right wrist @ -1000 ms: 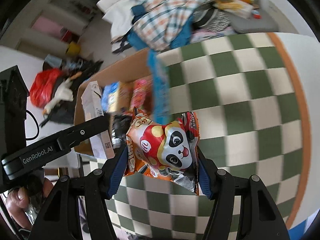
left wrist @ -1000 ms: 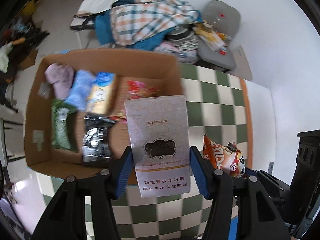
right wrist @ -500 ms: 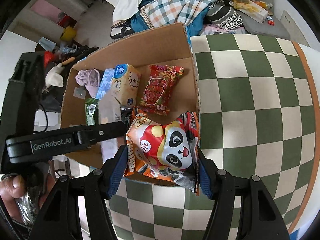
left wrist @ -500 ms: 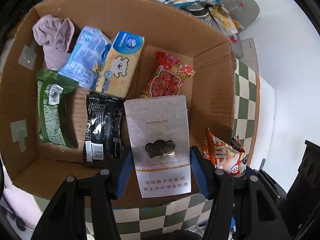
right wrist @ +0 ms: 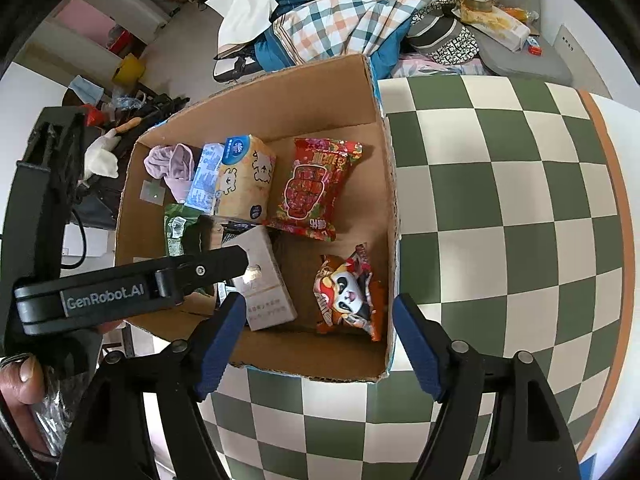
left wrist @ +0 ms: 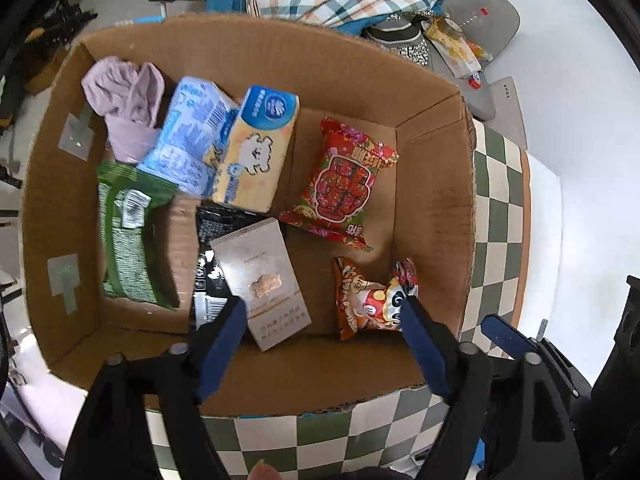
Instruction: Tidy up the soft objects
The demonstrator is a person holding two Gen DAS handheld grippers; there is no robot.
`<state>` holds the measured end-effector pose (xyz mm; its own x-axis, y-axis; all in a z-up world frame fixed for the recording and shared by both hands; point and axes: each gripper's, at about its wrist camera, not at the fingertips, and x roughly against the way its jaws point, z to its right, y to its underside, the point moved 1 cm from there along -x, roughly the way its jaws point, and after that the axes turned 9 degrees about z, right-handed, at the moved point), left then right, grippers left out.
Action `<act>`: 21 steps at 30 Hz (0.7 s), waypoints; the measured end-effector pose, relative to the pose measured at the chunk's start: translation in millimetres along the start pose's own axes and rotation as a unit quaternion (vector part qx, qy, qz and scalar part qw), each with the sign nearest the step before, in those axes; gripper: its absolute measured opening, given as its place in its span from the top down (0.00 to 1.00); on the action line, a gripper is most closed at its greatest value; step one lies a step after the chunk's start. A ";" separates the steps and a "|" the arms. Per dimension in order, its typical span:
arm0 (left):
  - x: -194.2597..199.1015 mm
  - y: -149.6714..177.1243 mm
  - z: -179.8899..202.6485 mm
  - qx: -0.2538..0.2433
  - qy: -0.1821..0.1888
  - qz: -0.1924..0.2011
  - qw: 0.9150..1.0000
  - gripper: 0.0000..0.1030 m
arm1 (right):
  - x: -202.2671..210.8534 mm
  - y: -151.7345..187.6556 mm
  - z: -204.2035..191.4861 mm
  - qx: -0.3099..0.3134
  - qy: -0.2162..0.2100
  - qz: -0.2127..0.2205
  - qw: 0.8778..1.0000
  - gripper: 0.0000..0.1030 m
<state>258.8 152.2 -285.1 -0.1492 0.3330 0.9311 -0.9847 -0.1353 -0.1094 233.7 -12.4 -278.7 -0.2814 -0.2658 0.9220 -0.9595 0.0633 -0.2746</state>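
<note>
My left tongs (left wrist: 324,332) hung spread apart, gripping nothing, over the near wall of the cardboard box (left wrist: 436,184). The pale carton (left wrist: 262,280) lay flat on the box floor just ahead of the left finger, partly over a black pouch (left wrist: 212,240). My right tongs (right wrist: 318,332) were likewise apart and empty. The panda snack bag (right wrist: 350,292) lay inside the box just ahead of them, near the right wall. Farther ahead lay the red snack bag (right wrist: 314,188), tissue packs (right wrist: 244,180) and a lilac cloth (right wrist: 172,164). The box stood on the checkered desk (right wrist: 500,200).
</note>
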 end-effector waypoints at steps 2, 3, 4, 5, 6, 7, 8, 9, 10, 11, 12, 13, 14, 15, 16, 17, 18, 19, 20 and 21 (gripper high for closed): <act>7.4 1.4 -0.6 -0.005 -0.010 0.015 1.000 0.13 | 2.3 0.6 -1.9 0.004 0.007 0.003 1.000 0.24; 10.4 2.2 -0.6 -0.008 -0.017 0.022 1.000 0.11 | 3.8 1.0 -2.4 0.005 0.009 0.005 1.000 0.24; 13.8 3.8 -1.5 -0.012 -0.025 0.030 0.999 0.08 | 4.8 1.7 -3.1 0.008 0.013 0.006 1.000 0.19; 16.7 5.5 -2.9 -0.014 -0.034 0.035 0.999 0.05 | 5.5 2.5 -3.8 0.012 0.018 0.006 1.000 0.16; 19.7 7.5 -4.9 -0.017 -0.045 0.041 0.998 0.05 | 6.3 3.5 -4.2 0.014 0.022 0.006 1.000 0.13; 22.7 10.0 -6.9 -0.020 -0.057 0.047 0.997 0.05 | 6.8 4.3 -4.4 0.014 0.024 0.006 1.000 0.13; 25.5 12.7 -9.5 -0.021 -0.063 0.053 0.996 0.05 | 7.7 5.2 -4.4 0.013 0.025 0.006 1.000 0.13; 28.4 15.6 -12.8 -0.022 -0.071 0.059 0.996 0.05 | 8.4 6.2 -4.4 0.013 0.026 0.006 1.000 0.13; 32.1 19.0 -17.4 -0.018 -0.082 0.068 0.994 0.05 | 9.0 7.1 -4.6 0.013 0.029 0.006 0.999 0.13; 35.5 22.0 -21.8 -0.014 -0.088 0.076 0.993 0.05 | 10.0 8.1 -4.7 0.015 0.032 0.006 0.999 0.12; 40.0 25.9 -27.7 -0.008 -0.095 0.084 0.992 0.05 | 11.0 8.8 -4.8 0.016 0.037 0.008 0.999 0.07; 41.9 28.7 -30.7 -0.005 -0.100 0.091 0.991 0.05 | 11.8 9.6 -5.0 0.019 0.043 0.010 0.999 0.03; 44.6 31.4 -33.9 -0.002 -0.105 0.097 0.990 0.04 | 12.4 10.5 -5.6 0.023 0.051 0.012 0.998 0.01; 47.6 34.6 -37.4 0.001 -0.111 0.104 0.988 0.04 | 12.6 11.5 -6.4 0.026 0.058 0.013 0.998 0.01; 50.8 38.2 -40.5 0.003 -0.119 0.111 0.987 0.04 | 12.6 12.0 -7.1 0.029 0.062 0.014 0.998 0.01; 52.9 40.6 -42.1 0.004 -0.125 0.117 0.985 0.04 | 12.7 13.0 -8.1 0.031 0.067 0.015 0.997 0.00; 54.9 43.4 -43.8 0.004 -0.132 0.123 0.984 0.04 | 12.8 13.8 -9.3 0.034 0.073 0.016 0.997 0.00; 55.8 45.1 -44.5 0.007 -0.141 0.127 0.982 0.04 | 13.1 14.8 -10.7 0.036 0.079 0.018 0.996 0.00; 56.2 46.9 -44.8 0.005 -0.145 0.130 0.981 0.04 | 13.4 15.9 -12.7 0.040 0.085 0.020 0.995 0.00; 56.0 48.2 -44.1 0.004 -0.147 0.130 0.980 0.04 | 13.8 16.7 -14.4 0.045 0.090 0.022 0.995 0.00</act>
<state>199.1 205.5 -253.6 -0.3616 0.0022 0.9323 -0.9159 -0.1880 -0.3547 213.6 -1.2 -266.6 -0.3292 -0.0877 0.9402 -0.9432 -0.0166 -0.3318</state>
